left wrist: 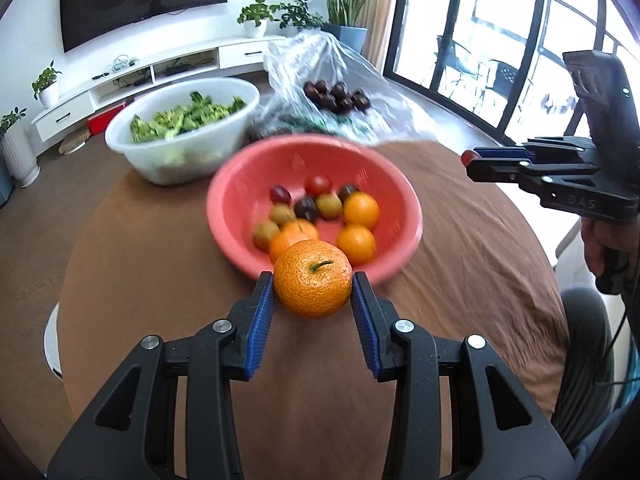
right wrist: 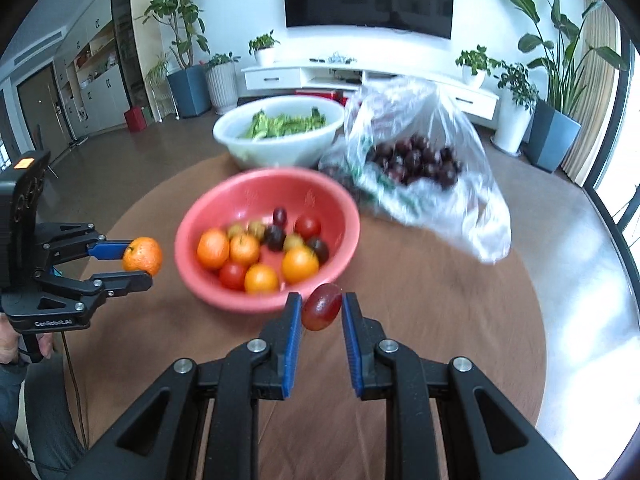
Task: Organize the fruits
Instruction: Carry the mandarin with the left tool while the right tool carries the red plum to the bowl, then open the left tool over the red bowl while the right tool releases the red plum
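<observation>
My left gripper [left wrist: 313, 285] is shut on an orange mandarin [left wrist: 312, 278] and holds it above the table, just in front of the red bowl [left wrist: 240, 188]. The bowl holds several oranges, tomatoes, plums and small greenish fruits. In the right wrist view the left gripper [right wrist: 138, 264] with the mandarin [right wrist: 143, 255] is left of the red bowl [right wrist: 208, 208]. My right gripper [right wrist: 321, 308] is shut on a dark red plum [right wrist: 322, 306] near the bowl's front rim. It also shows at the right of the left wrist view [left wrist: 468, 161].
A white bowl of green vegetables [left wrist: 180, 128] stands behind the red bowl. A clear plastic bag [right wrist: 432, 160] with several dark plums lies at the back right. The round table has a brown cloth [left wrist: 460, 240]. Potted plants and a TV cabinet stand beyond.
</observation>
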Tool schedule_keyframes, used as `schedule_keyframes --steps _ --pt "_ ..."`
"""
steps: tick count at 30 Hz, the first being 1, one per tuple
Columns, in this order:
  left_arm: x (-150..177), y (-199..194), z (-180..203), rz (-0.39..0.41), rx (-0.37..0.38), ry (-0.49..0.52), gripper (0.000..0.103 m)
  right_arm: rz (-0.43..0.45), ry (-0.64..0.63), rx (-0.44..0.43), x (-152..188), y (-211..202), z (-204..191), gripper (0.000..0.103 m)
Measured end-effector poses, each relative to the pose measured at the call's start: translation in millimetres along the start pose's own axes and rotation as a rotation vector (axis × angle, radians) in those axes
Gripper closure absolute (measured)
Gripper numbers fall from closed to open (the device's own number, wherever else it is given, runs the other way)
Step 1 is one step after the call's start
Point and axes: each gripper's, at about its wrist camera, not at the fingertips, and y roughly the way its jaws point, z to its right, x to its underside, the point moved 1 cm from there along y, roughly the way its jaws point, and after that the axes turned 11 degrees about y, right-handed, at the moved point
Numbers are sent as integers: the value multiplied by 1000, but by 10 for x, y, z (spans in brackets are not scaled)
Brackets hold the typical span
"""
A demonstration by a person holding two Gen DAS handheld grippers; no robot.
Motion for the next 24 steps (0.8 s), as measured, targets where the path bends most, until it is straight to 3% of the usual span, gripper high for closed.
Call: schedule_keyframes --steps 9,24 --pt "-511 480 -275 -34 8 12 67 -16 -73 -40 -466 415 -241 81" --pt "-550 1208 -392 -101 50 14 67 -146 -121 -61 -306 1172 -409 81"
